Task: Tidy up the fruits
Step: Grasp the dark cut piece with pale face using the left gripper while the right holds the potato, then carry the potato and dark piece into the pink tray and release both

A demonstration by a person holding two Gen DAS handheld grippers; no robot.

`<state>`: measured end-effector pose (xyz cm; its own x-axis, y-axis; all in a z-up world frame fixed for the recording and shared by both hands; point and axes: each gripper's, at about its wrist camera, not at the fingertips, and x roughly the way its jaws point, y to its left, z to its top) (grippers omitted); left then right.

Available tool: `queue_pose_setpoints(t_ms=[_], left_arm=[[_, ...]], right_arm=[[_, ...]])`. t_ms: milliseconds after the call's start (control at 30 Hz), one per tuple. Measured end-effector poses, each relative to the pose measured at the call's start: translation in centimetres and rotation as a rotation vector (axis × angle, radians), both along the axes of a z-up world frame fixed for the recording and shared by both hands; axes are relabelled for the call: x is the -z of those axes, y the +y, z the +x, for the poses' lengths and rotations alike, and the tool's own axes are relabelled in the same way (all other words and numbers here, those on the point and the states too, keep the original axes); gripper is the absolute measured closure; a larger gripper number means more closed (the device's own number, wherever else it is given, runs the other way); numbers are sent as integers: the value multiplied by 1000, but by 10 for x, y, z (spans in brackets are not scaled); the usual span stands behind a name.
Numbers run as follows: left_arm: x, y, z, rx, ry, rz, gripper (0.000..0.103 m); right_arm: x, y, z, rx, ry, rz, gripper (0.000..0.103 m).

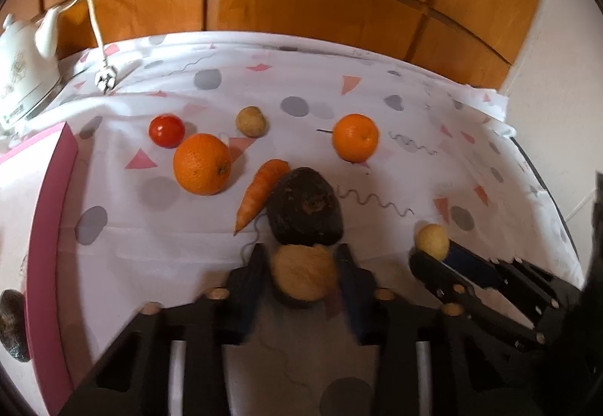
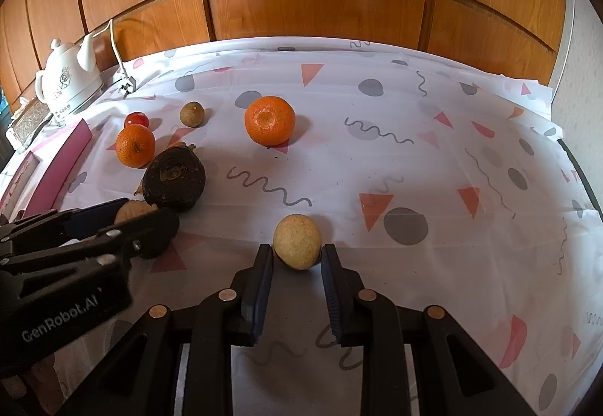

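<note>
A: Step in hand looks like pickup. Left gripper (image 1: 301,270) has its jaws closed on a tan round fruit (image 1: 303,270) at the near edge of the bench (image 2: 433,159), pads pressing both sides.
B: Right gripper (image 2: 296,265)?
A: Jaws narrow, clamped on a second tan fruit (image 2: 297,240), near centre. Both grippers pitch steeply down at the cloth.
B: Next move?
A: Probably lift straight up. The dark avocado (image 1: 305,206) touches the left's fruit on the far side, carrot (image 1: 260,195) just beside it, so no dragging.
B: Drop spot?
A: Likely the pink tray (image 1: 52,227) on the left. Farther out: two oranges (image 1: 202,164) (image 1: 355,137), a tomato (image 1: 166,130), a small brown fruit (image 1: 250,120).
</note>
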<state>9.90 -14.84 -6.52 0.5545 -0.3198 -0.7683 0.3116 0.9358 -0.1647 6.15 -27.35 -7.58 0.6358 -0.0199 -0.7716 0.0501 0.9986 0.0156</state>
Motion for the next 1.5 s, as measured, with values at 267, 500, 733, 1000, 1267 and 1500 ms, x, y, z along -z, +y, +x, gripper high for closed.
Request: queue_pose_setpoints(t_ms=[267,500,733,1000,1267,1500], left_arm=[[4,28,-28,-4,-84,-1,67],[10,27,-25,-19,-65,9,69],[10,24,-26,-9,-79,32,70],[10,25,-27,-5,-79,29,70],[-11,39,-32,-26,-65,-7,70],[-38,74,-37,-92,-87,-50,70]], right_arm=[[1,-1,0,0,-4,9,77],[2,0,0,0,-3,4,76],[2,0,0,-1,-11,-1,76],[2,0,0,-1,-15,-9,76],[1,3,-1,-5,-13,-27,78],[-7,14,-5,-24,-4,-27,79]])
